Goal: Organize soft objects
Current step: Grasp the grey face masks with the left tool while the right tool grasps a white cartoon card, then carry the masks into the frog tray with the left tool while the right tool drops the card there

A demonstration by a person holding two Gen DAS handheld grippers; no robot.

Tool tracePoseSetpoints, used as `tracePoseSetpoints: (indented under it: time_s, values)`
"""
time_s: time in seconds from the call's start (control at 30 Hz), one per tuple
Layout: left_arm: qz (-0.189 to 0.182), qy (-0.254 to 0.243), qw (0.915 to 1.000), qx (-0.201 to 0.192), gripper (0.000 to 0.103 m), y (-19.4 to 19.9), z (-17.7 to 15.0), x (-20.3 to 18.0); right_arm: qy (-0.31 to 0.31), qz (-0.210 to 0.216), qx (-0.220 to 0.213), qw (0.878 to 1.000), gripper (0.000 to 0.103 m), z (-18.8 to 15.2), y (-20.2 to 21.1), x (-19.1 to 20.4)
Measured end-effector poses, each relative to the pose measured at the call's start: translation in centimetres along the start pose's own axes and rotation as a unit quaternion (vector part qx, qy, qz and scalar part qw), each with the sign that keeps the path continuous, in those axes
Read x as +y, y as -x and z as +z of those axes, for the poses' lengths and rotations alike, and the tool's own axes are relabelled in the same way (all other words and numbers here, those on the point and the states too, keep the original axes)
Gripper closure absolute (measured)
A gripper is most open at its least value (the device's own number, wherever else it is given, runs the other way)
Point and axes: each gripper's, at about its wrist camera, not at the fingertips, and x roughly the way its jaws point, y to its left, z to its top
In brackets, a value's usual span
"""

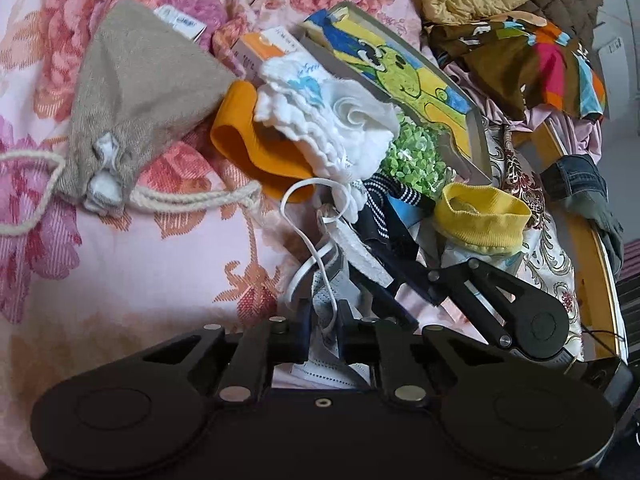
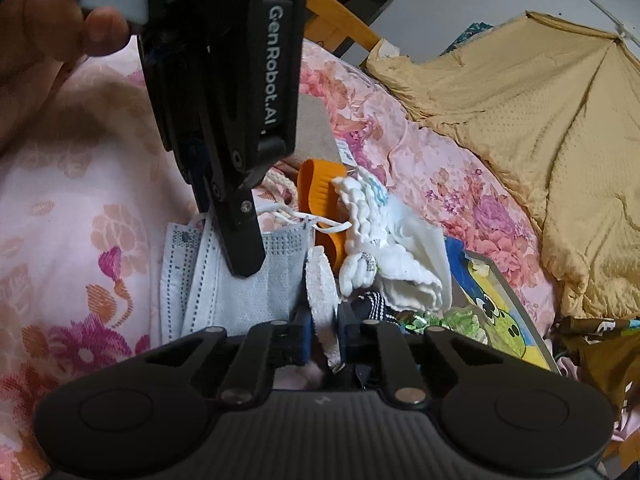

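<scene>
Little looks sorted yet — a heap of soft things lies along the edge of the pink floral bedspread (image 1: 120,280): an orange sock (image 1: 248,144), a white frilled cloth (image 1: 320,120), a yellow sock (image 1: 480,216) and a beige drawstring pouch (image 1: 136,92), mixed with a picture book (image 1: 400,76). The left gripper (image 1: 326,320) is pinched almost shut on the blue face mask (image 2: 256,280) beside the heap. The right gripper (image 2: 324,340) is clamped on a white towelling piece (image 2: 320,280) at the mask's edge — nearly everything remains to be organized.
</scene>
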Motion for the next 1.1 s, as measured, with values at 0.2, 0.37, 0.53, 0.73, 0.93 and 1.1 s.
tracePoseSetpoints:
  time_s: [0.2, 0.37, 0.53, 0.73, 0.93, 1.1]
  values:
    - [-0.001, -0.038, 0.9989, -0.026, 0.097, 1.0, -0.5, -1.0, -0.048, -0.006, -0.001, 0.999, 0.092, 0.0, 2.1, -1.5]
    - [0.004, -0.084, 0.9952, -0.051, 0.098, 2.1, -1.4, -2.3, -0.138, -0.004, -0.007, 0.99, 0.093, -0.1, 5.0, -4.1]
    - [0.027, -0.163, 0.9853, -0.043, 0.097, 1.5, -2.6, -4.6, -0.239, -0.002, -0.021, 0.971, 0.093, -0.6, 8.7, -7.0]
    - [0.04, -0.231, 0.9708, -0.052, 0.099, 1.6, -4.0, -7.3, -0.274, -0.035, -0.034, 0.961, 0.093, -0.5, 12.9, -8.0]
    - [0.038, -0.234, 0.9685, -0.074, 0.1, 3.8, -4.7, -9.7, -0.288, -0.069, -0.038, 0.954, 0.092, 1.0, 17.5, -9.0]
    - [0.033, -0.218, 0.9711, -0.092, 0.1, 7.1, -3.9, -12.7, -0.297, -0.09, -0.023, 0.95, 0.092, 2.6, 21.2, -11.2]
